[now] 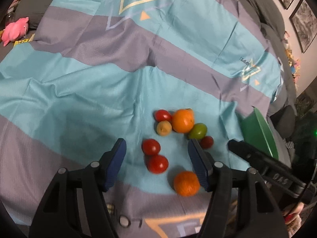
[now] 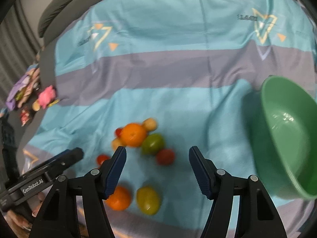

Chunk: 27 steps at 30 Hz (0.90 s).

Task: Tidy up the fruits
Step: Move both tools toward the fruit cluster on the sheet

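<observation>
The left tongs (image 1: 156,165) stand spread with nothing pinched; two round red tomatoes (image 1: 151,146) (image 1: 158,163) lie on the cloth between the blue ribbed pads, touching each other, and a small dimpled orange (image 1: 186,183) sits just inside the right pad. Farther out lies a tight cluster: a larger smooth orange (image 1: 182,120), a red tomato (image 1: 162,115) and a small yellowish fruit (image 1: 164,128) at its left, an oval green tomato (image 1: 197,130) at its right, and one more red tomato (image 1: 206,142) partly hidden behind the pad.

The right tongs (image 2: 157,168) are spread as wide as they go, empty, hovering over the same cluster. A yellow-green oval fruit (image 2: 148,200) lies near their base, beside the small orange. The picture is blurred, so finer contact there cannot be told.

All the fruit rests on a wrinkled turquoise-and-grey striped cloth (image 1: 79,99) with printed triangle logos. A glossy green plastic bowl (image 2: 285,130) stands tilted at the right side of the cloth, its mouth toward the fruit, well apart from the cluster, with bare cloth between. Beyond the fruit the cloth is open up to its far edge, where dark grey cushions (image 2: 65,6) begin. At the left edge a pink plush toy (image 1: 14,30) lies off the cloth. The near edge of the cloth passes under both tongs.
</observation>
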Available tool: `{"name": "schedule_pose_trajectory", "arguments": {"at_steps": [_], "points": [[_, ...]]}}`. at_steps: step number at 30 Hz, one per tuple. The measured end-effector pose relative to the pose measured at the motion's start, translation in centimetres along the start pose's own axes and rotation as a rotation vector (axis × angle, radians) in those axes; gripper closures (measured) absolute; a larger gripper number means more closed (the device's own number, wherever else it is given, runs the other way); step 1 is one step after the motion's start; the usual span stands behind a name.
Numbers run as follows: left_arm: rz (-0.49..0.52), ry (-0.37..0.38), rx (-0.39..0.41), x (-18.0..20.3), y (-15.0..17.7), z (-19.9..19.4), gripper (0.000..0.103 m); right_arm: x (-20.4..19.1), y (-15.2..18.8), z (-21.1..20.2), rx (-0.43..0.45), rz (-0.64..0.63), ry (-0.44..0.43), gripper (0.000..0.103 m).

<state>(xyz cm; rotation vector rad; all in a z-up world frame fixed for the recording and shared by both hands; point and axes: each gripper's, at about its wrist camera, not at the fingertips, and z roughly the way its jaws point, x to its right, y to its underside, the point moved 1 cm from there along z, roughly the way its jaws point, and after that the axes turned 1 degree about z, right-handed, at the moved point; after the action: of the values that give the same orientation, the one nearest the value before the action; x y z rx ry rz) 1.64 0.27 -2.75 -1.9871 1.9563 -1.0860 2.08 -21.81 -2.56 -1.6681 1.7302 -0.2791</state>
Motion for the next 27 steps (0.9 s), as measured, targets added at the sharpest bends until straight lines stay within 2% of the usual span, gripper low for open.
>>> {"name": "schedule_pose_trajectory", "arguments": {"at_steps": [3, 5, 14, 17, 20, 23, 27], "points": [[0.016, -0.027, 0.010, -0.3, 0.3, -0.9, 0.040, -0.4, 0.8, 0.3, -0.047, -0.001, -0.020, 0.041], [0.012, -0.033, -0.004, -0.5, 0.3, -0.9, 0.045, -0.5, 1.3, 0.3, -0.056, -0.009, -0.011, 0.043], [0.033, 0.013, -0.027, 0.3, -1.1, -0.1, 0.048, -0.1, 3.4, 1.4, -0.133, -0.007, -0.002, 0.047], [0.006, 0.036, -0.026, 0.6, -2.0, 0.5, 0.048, 0.6, 3.3, 2.0, -0.148, 0.013, 0.007, 0.047], [-0.016, 0.056, -0.026, 0.7, -2.6, 1.0, 0.048, 0.8, 2.4, 2.4, -0.127, -0.007, 0.051, 0.047], [0.017, 0.029, -0.039, 0.9, -2.6, 1.2, 0.048, 1.1, 1.4, 2.7, -0.110, -0.028, 0.108, 0.047], [0.050, 0.015, -0.041, 0.7, -2.3, 0.1, 0.048, 1.2, -0.1, 2.2, -0.079, -0.031, 0.108, 0.047]]}}
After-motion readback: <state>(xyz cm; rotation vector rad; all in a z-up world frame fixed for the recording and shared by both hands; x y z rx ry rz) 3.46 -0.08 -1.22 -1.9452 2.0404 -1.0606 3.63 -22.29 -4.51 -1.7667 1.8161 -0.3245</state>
